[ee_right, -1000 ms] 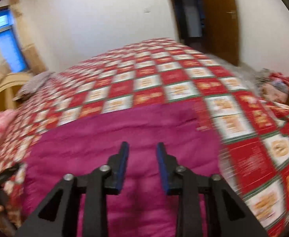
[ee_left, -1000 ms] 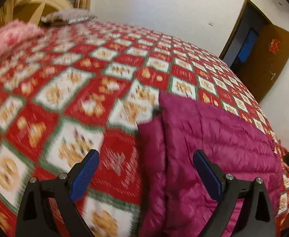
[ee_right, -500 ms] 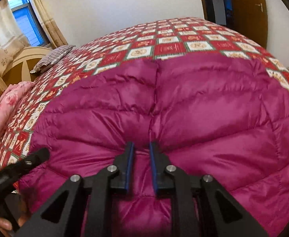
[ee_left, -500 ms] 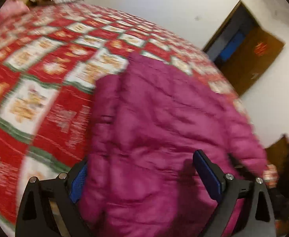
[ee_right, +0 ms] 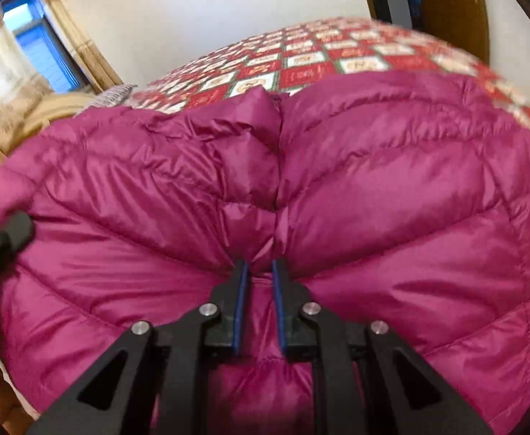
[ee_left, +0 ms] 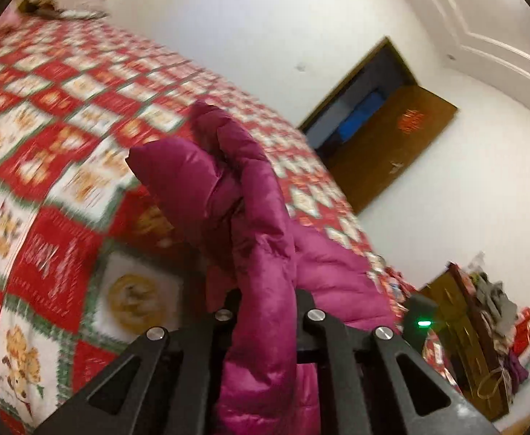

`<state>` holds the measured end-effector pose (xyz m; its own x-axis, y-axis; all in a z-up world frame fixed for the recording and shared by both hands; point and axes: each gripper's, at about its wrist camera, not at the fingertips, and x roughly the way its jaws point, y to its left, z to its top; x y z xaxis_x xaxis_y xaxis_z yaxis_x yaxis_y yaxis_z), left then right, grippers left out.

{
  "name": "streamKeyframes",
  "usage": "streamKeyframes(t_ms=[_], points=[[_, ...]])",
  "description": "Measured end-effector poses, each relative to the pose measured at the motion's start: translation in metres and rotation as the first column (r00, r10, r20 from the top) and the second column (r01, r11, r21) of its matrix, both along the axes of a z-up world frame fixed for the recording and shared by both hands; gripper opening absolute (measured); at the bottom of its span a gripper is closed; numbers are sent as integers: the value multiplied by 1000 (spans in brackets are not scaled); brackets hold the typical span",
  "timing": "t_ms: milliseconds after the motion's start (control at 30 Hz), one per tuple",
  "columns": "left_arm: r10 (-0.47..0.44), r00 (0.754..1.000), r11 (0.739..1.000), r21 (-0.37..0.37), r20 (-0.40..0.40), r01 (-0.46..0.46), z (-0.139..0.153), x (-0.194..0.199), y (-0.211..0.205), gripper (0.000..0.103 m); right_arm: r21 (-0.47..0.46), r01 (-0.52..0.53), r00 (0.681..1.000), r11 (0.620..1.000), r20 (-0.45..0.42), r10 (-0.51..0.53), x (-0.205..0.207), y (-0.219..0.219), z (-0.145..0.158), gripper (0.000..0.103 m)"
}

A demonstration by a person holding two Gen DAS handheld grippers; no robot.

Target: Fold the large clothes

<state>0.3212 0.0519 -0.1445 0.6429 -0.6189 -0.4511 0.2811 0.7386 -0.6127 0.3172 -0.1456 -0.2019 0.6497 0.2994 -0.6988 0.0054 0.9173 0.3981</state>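
A magenta quilted down jacket [ee_right: 391,188] lies on a bed with a red, white and green patterned quilt [ee_left: 47,137]. My left gripper [ee_left: 266,301] is shut on a fold of the jacket [ee_left: 257,217] and holds its edge lifted above the quilt. My right gripper [ee_right: 259,272] is shut on a bunched fold of the jacket at its near edge. The left gripper also shows at the left edge of the right wrist view [ee_right: 0,243].
A grey pillow [ee_left: 65,3] lies at the head of the bed. An open wooden door [ee_left: 402,145] stands beyond the bed's far side. A wooden cabinet with clutter [ee_left: 482,330] is at the right. A window with curtains [ee_right: 36,43] is at the left.
My left gripper has shut on the jacket's edge and lifted it off the quilt. My right gripper stays shut on the near fold, and the jacket has bunched up.
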Motion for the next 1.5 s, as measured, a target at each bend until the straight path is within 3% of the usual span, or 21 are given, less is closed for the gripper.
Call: streamKeyframes(t_ms=[200,300,400,500,567,667,833,900,1100,1267,1367,1433,1500], points=[[-77,992,996,57,98,72,40,-25,-19,8,249,-52,995,967,-64,70,-11,19,-4,15],[-96,986,988,131,139,78,59,-35,-23,8,381,-124,984,916,-70,162,-13,46,-5,13],[-104,981,972,227,162,65,67,-41,-29,8,505,-212,959,837,-55,277,-11,75,-7,12],[-127,976,956,283,178,73,66,-43,-39,8,494,-225,960,840,-32,276,-17,70,0,14],[-142,973,947,311,182,80,64,-43,-50,9,489,-220,967,844,-5,255,-25,49,10,14],[-192,965,925,361,180,117,55,-41,-77,9,444,-173,985,879,55,166,-42,-1,32,14],[-297,943,860,471,149,196,27,-50,-131,9,292,-12,996,956,91,-16,-69,-80,52,15],[-342,931,815,534,130,226,8,-57,-155,9,263,38,995,964,84,-62,-76,-104,50,15],[-419,904,739,609,81,288,-38,-68,-191,9,206,123,984,971,102,-147,-81,-134,53,15],[-458,885,717,623,85,312,-56,-72,-198,9,207,1,981,978,189,-41,-69,-122,72,14],[-463,883,718,618,83,319,-61,-72,-195,9,207,-89,975,974,220,42,-56,-115,74,14],[-458,886,731,597,71,330,-61,-69,-193,9,196,-126,976,973,198,87,-45,-108,66,14],[-458,887,731,595,64,335,-59,-68,-193,11,166,-88,991,982,119,69,-30,-109,47,14]])
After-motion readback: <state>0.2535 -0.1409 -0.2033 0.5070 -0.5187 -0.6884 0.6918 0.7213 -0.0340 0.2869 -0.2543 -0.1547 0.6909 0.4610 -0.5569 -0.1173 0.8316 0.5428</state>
